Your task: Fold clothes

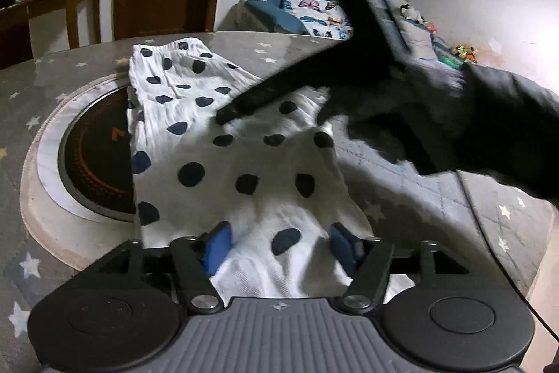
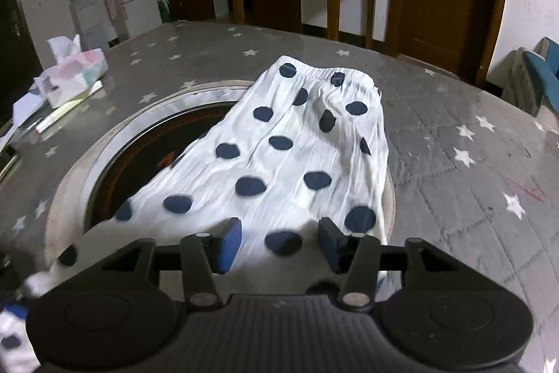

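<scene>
Far left on the star-printed bench (image 2: 454, 135): tissue box (image 2: 75, 72), well clear of the work; next, dark round hob (image 2: 115, 170) half covered by the white polka-dot garment (image 2: 279, 156), waistband at the far end, near hem under both tools. Left hand-held gripper (image 1: 277, 245) open, blue pads apart over the cloth, nothing pinched; right hand-held gripper (image 2: 279, 242) likewise open above the hem, seen blurred from the left wrist view. Judged stage: between grips, hem laid down. For a clean fold: pinch both near corners level, lift just enough, carry evenly toward the waistband, align edges, smooth creases before letting go
</scene>
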Demonstrator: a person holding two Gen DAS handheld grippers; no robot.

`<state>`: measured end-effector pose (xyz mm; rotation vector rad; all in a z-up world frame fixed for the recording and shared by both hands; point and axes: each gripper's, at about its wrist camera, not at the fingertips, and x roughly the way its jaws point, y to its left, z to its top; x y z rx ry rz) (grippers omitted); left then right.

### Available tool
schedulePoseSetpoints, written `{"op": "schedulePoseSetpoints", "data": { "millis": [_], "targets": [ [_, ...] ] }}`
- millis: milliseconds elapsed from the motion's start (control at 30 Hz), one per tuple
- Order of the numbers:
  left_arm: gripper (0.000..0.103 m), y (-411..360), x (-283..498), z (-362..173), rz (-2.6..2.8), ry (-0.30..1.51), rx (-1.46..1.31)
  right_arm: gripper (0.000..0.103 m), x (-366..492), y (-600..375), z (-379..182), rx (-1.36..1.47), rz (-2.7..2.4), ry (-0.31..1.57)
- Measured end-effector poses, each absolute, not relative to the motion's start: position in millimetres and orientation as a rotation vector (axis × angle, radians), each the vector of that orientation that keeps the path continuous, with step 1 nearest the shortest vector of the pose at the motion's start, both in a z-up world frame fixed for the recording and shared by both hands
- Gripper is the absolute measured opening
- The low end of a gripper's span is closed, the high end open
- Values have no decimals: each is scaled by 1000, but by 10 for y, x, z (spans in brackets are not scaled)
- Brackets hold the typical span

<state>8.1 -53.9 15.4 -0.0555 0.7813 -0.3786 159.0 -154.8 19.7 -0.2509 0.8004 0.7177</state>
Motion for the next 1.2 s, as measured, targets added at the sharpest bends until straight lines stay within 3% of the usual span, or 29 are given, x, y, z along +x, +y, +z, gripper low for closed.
{"op": "schedulePoseSetpoints", "data": {
  "millis": [233,333,833,1200],
  "targets": [
    [87,-600,-6,134,-413,767,-47,58,1907,-1313,151,-275,683,787],
    [87,-598,-18,130,-418,761,-49,62,2061,-1215,133,-286,660,774],
    [91,-603,-56,138,-435,748,-68,62,2782,-926,111,-287,593,735],
    [94,-585,-54,136,-446,745,-78,61,2618,-742,176,-353,688,723]
  ]
}}
